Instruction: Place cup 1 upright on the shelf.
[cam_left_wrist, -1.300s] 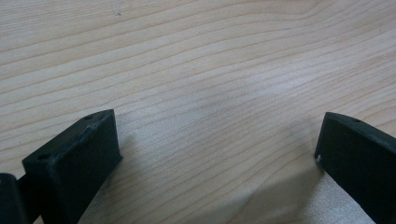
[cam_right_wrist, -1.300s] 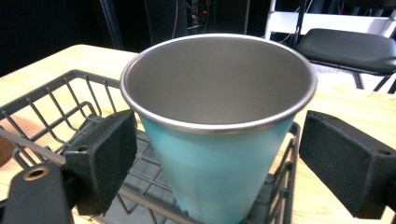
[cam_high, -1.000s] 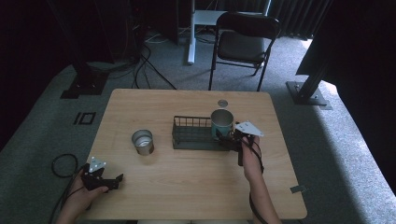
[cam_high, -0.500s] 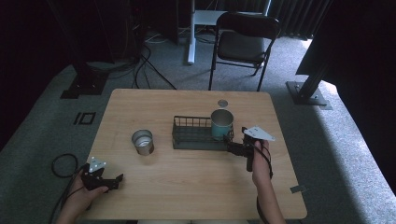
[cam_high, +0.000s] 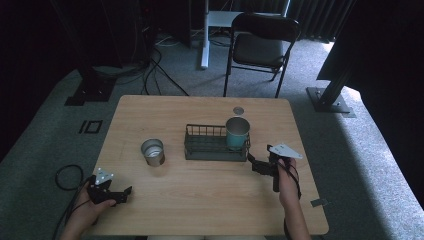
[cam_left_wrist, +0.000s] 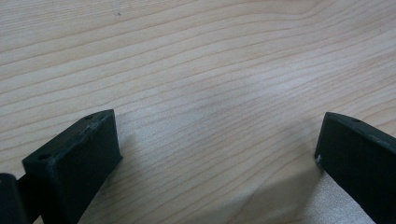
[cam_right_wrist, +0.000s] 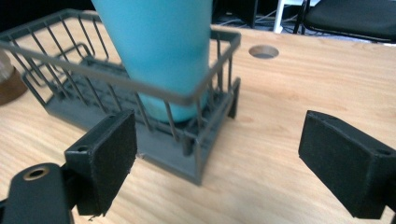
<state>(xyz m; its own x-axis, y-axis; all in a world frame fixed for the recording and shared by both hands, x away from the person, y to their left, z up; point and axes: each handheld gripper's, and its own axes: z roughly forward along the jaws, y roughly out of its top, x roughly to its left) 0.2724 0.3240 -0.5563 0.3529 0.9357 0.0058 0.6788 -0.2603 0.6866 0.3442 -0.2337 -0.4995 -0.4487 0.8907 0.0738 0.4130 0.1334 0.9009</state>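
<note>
the tall teal metal cup (cam_high: 237, 132) stands upright in the right end of the dark wire basket (cam_high: 206, 145) on the wooden surface (cam_high: 200, 200). the right gripper (cam_high: 254, 165), wide open and empty, sits just beside that basket's corner. the left gripper (cam_high: 125, 194) rests near the front left edge, also wide open and empty.

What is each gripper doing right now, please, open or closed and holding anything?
Left gripper: open, holding nothing, over bare table.
Right gripper: open, holding nothing, near the wire basket with the teal cup.
</note>
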